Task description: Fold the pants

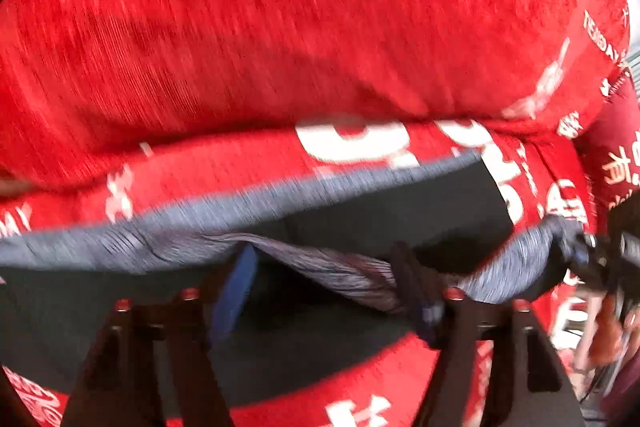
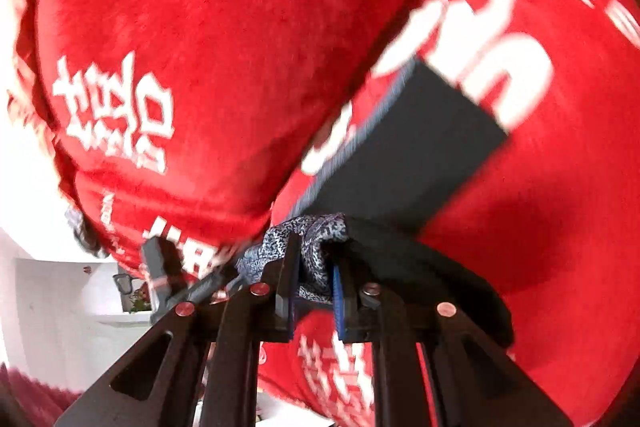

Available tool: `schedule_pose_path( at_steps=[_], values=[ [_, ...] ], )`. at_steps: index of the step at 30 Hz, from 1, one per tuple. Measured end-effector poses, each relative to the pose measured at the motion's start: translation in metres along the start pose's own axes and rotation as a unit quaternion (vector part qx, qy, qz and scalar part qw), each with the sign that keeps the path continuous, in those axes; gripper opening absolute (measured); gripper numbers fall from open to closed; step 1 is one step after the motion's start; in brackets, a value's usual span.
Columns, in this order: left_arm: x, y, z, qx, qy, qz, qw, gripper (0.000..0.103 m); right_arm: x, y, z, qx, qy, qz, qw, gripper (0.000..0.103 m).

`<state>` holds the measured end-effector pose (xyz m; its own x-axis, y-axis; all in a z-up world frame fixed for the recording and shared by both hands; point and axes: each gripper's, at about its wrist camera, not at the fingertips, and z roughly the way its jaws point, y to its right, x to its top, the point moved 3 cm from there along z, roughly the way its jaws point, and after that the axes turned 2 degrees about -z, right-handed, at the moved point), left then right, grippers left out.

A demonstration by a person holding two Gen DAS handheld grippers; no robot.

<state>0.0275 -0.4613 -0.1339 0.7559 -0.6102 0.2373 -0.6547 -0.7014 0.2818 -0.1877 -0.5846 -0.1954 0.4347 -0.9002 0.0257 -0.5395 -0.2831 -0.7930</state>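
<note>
Two hand-held grippers work a pair of dark pants point(image 1: 400, 219) lying on a red blanket point(image 1: 280, 27) printed with white lettering. The right gripper point(image 2: 314, 281) is clenched on the speckled grey waistband point(image 2: 304, 239), the cloth bunched between its blue-lined pads. The left gripper point(image 1: 332, 291) stands spread wide; the waistband drapes across the gap and lies against one finger, but nothing appears pinched. Both views are smeared by motion. The likely trouble: with only one end truly held, the free side could sag or slide off the open fingers, skewing the fold, and the plush blanket may drag on the dark fabric and wrinkle it.
</note>
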Motion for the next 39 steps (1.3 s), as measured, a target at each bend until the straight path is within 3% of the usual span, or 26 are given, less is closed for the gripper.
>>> schedule_pose_path(
  at_steps=[2,5,7,8,9,12,16,17,19,21,24,27,29,34,39],
  values=[
    [0.008,-0.007,-0.008,0.015,0.011,0.010,0.9998,0.073,0.032,0.002,0.015,-0.027,-0.003,-0.007,1.000,0.015],
    [0.010,-0.021,-0.016,0.040,0.021,0.010,0.9989,0.088,0.068,0.004,0.039,-0.063,-0.010,-0.009,0.998,0.021],
    [0.002,-0.034,-0.014,0.063,0.015,0.013,0.9978,0.088,0.078,0.007,0.049,-0.103,-0.022,-0.015,0.994,0.048],
    [-0.002,-0.040,-0.012,0.069,0.009,0.012,0.9975,0.088,0.080,0.004,0.053,-0.124,-0.022,-0.022,0.992,0.069],
    [-0.008,-0.045,-0.008,0.078,0.000,0.008,0.9970,0.088,0.080,-0.002,0.051,-0.136,-0.010,-0.036,0.990,0.073],
    [-0.029,-0.060,0.006,0.094,-0.025,-0.016,0.9951,0.088,0.066,-0.012,0.033,-0.155,0.023,-0.058,0.986,0.073],
    [-0.057,-0.075,0.024,0.116,-0.046,-0.040,0.9913,0.088,0.033,0.018,0.009,-0.194,0.044,-0.004,0.980,0.070],
    [-0.061,-0.076,0.027,0.118,-0.048,-0.045,0.9908,0.088,0.026,0.032,0.007,-0.193,0.042,0.020,0.980,0.064],
    [-0.065,-0.079,0.029,0.119,-0.052,-0.054,0.9900,0.088,0.021,0.053,0.010,-0.187,0.034,0.056,0.980,0.043],
    [-0.065,-0.077,0.027,0.121,-0.048,-0.050,0.9903,0.088,0.023,0.067,0.017,-0.171,0.038,0.089,0.980,0.009],
    [-0.066,-0.076,0.025,0.131,-0.049,-0.038,0.9894,0.088,0.025,0.064,0.019,-0.171,0.051,0.086,0.980,0.008],
    [-0.069,-0.081,0.024,0.143,-0.060,-0.045,0.9870,0.088,0.013,0.073,0.017,-0.217,0.032,0.091,0.971,0.008],
    [-0.064,-0.083,0.017,0.138,-0.047,-0.051,0.9881,0.088,0.009,0.071,0.011,-0.233,0.022,0.084,0.969,0.011],
    [-0.033,-0.076,0.021,0.145,-0.017,-0.041,0.9885,0.088,0.016,0.012,0.015,-0.233,0.023,-0.041,0.971,0.023],
    [-0.006,-0.090,0.061,0.204,-0.019,-0.063,0.9768,0.088,0.039,-0.025,0.094,-0.239,-0.024,-0.137,0.961,0.026]
  ],
)
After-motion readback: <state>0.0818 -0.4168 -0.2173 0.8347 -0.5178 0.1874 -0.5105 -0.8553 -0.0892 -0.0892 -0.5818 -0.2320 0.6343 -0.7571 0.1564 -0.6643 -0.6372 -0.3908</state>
